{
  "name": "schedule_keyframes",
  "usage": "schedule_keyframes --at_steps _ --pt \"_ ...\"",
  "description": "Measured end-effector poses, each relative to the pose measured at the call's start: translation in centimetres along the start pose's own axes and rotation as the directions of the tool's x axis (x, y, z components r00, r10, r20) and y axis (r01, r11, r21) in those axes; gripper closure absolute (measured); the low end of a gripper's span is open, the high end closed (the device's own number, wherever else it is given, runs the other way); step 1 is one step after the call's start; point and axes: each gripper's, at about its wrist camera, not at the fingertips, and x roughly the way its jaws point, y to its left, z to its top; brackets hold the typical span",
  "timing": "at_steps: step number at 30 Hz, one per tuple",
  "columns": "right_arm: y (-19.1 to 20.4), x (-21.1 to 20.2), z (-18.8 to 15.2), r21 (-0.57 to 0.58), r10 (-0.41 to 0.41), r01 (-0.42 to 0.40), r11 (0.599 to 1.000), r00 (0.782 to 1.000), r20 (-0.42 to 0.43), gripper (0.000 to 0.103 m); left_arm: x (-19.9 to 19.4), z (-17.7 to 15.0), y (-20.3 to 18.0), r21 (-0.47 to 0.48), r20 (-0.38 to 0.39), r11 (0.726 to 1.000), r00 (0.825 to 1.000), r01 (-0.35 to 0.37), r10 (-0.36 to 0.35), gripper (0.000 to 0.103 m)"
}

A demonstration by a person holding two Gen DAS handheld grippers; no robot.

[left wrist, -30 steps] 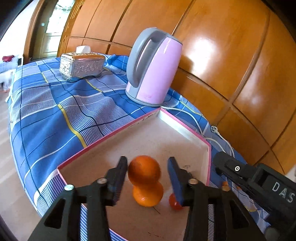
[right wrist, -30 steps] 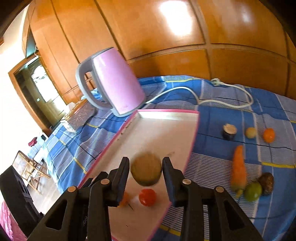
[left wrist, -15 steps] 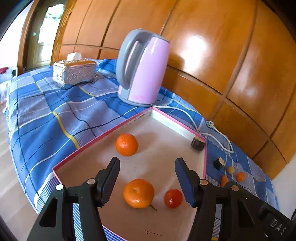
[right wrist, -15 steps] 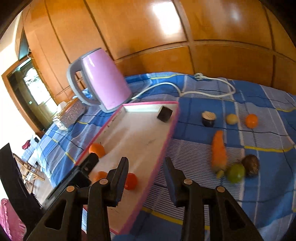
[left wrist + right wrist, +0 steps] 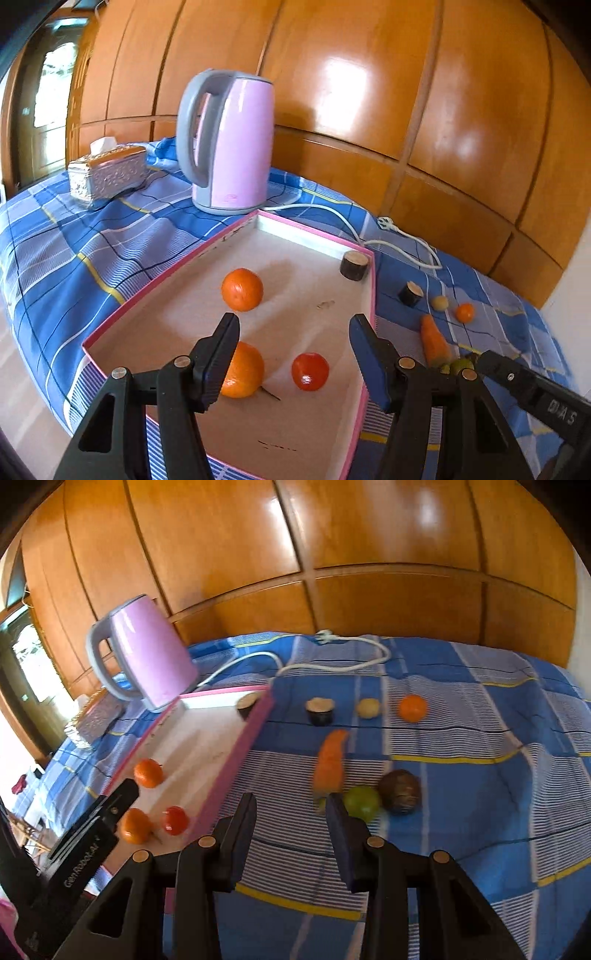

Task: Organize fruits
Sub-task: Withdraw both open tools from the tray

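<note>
The pink-rimmed tray on the blue checked bench holds 2 oranges, 1 tomato and 1 dark round piece, under the left gripper, jaws wide and empty, while the right gripper, jaws narrow and empty, hovers near 1 carrot, 1 lime and 1 brown fruit.

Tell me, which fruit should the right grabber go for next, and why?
Probably ease forward and down to the green fruit: the right gripper is open and empty, that fruit lies nearest its fingertips, outside the pink tray.
</note>
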Motion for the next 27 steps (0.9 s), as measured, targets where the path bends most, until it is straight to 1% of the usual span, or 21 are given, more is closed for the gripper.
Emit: schedule_keyframes --at_steps 9,17,21,24,27 --pt "-4.2 -0.6 -0.7 0.019 -0.091 0.091 0.996 0.996 -0.006 0.064 0.1 -0.5 -1.5 0.073 -0.008 0.997 1.000 0.012 -0.011 0.041" --pt "-7.0 -0.3 -0.5 0.038 -0.144 0.144 0.989 0.990 -0.008 0.064 0.3 -0.8 -2.1 0.103 -0.016 0.995 1.000 0.016 -0.014 0.041" --pt "-8.1 0.3 -0.9 0.068 -0.153 0.154 0.986 0.988 -0.019 0.064 0.3 -0.9 -2.4 0.119 -0.016 0.993 1.000 0.019 -0.017 0.041" --pt "-8.4 0.8 -1.3 0.086 -0.135 0.137 0.987 0.990 -0.030 0.064 0.2 -1.1 -2.7 0.134 -0.017 0.991 0.999 0.029 -0.027 0.041" --pt "-8.3 1.1 -1.2 0.084 -0.124 0.126 0.988 0.992 -0.023 0.064 0.2 -1.3 -3.1 0.151 -0.019 0.988 0.999 0.037 -0.035 0.041"
